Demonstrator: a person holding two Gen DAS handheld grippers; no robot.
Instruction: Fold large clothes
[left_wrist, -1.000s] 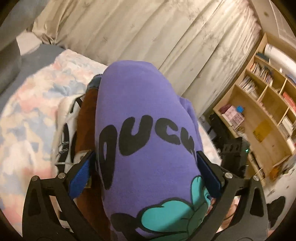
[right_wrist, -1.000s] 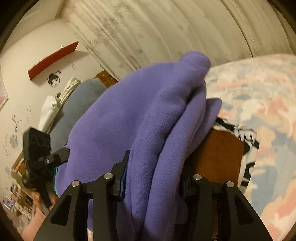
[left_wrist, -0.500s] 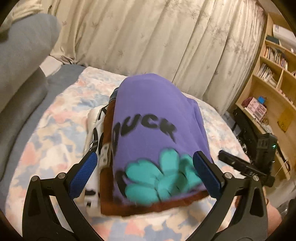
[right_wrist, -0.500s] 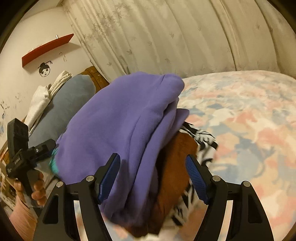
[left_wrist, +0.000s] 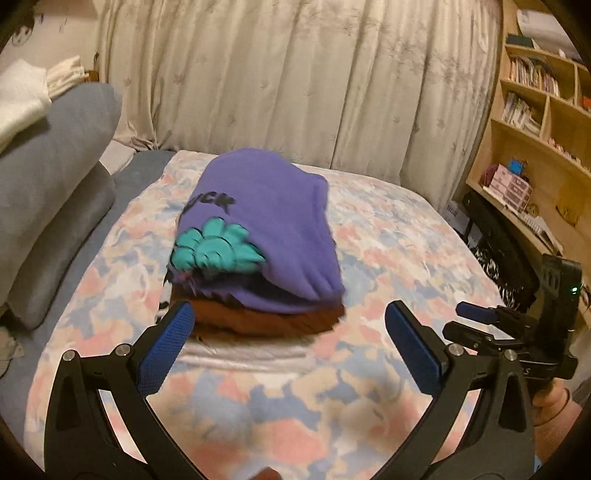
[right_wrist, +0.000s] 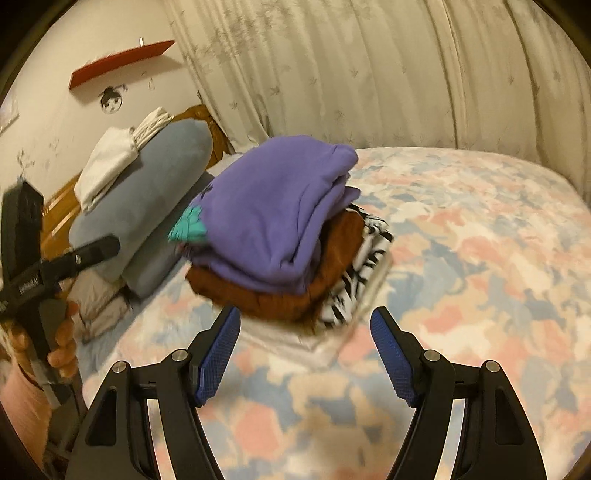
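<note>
A folded purple sweatshirt (left_wrist: 273, 218) (right_wrist: 269, 214) with black letters and a teal print tops a stack on the bed. Under it lie a folded brown garment (left_wrist: 266, 319) (right_wrist: 273, 295), a black-and-white patterned one (right_wrist: 369, 251) and a pale one (left_wrist: 243, 356) at the bottom. My left gripper (left_wrist: 286, 332) stands open just short of the stack, nothing between its blue pads. My right gripper (right_wrist: 304, 334) is open too, drawn back from the stack's near edge. Each gripper also shows at the edge of the other's view, a hand around its handle.
The bed's patchwork cover (left_wrist: 388, 236) in pink, blue and cream spreads around the stack. Grey pillows (left_wrist: 48, 177) with white cloths lie at the head. Cream curtains (left_wrist: 295, 81) hang behind. A wooden bookshelf (left_wrist: 535, 140) stands on the right.
Both grippers let go of the purple sweatshirt and pulled back and up from the stack. The sweatshirt, held between both sets of pads a second ago, now lies free on the pile.
</note>
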